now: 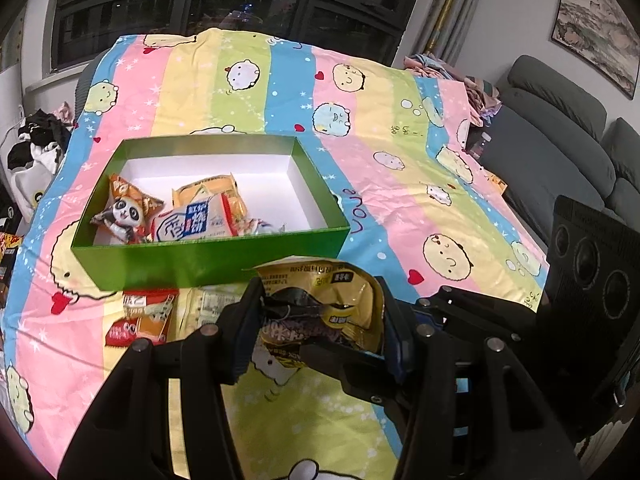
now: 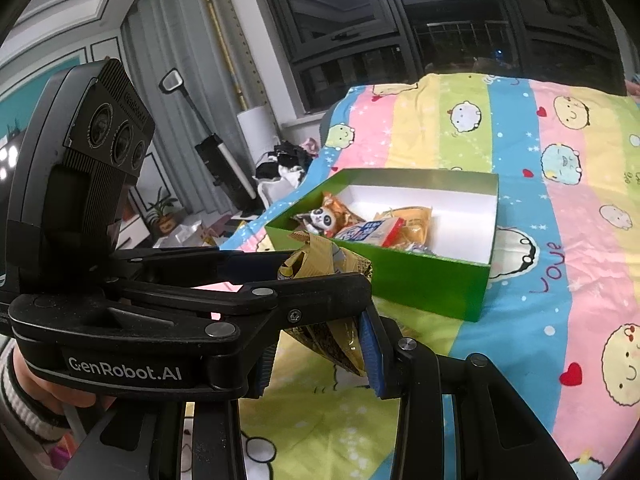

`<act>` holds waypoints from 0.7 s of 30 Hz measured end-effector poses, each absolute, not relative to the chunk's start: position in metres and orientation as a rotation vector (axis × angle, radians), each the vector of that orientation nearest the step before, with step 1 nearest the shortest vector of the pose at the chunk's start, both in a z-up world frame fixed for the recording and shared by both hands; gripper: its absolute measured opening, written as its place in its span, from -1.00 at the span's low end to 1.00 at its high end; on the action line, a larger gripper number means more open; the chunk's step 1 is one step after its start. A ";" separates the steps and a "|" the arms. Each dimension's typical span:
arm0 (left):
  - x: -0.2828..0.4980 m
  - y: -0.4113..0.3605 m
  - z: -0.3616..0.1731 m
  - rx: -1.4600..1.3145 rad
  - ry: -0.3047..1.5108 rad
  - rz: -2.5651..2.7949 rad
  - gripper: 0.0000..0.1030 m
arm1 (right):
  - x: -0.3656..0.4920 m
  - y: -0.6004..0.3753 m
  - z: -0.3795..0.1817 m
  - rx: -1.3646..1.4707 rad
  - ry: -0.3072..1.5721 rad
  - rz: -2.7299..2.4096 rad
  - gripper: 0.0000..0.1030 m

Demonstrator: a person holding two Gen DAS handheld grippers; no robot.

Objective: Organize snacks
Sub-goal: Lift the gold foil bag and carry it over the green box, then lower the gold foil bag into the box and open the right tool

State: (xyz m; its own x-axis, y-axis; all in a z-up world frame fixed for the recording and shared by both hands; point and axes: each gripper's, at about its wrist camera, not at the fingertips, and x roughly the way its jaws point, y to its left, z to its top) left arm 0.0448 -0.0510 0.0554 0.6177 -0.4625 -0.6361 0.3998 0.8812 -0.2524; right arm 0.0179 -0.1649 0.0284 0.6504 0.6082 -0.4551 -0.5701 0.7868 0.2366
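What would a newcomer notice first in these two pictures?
First the striped cartoon sheet, bright pink, yellow, green and blue, which covers the whole surface. On it stands a green box with a white inside, and a few snack packs lie at one end of it. In front of the box, both tongs, left and right, grip one crumpled gold pack between them.

Yellow foil snack packet, crumpled, is held above the bedspread just short of the green box's near wall. Green box, white inside, lies open and holds a panda-print packet, a white-and-red biscuit packet and an orange packet. A red-orange packet lies outside, near the box.
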 end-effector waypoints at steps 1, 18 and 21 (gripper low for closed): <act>0.048 -0.051 0.057 -0.091 0.753 -0.501 0.01 | 0.020 -0.165 0.030 0.073 0.538 0.665 -0.24; 0.155 -0.048 0.100 -0.070 0.722 -0.544 0.02 | 0.114 -0.164 0.078 0.071 0.475 0.617 -0.24; 0.177 -0.046 0.084 -0.115 0.770 -0.552 0.02 | 0.134 -0.164 0.070 0.061 0.524 0.610 -0.24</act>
State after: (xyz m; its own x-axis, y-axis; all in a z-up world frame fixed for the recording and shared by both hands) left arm 0.1774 -0.0465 0.0845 0.5842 -0.5132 -0.6288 0.4313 0.8526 -0.2951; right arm 0.1344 -0.1637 0.0701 0.6942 0.5609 -0.4511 -0.5304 0.8223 0.2062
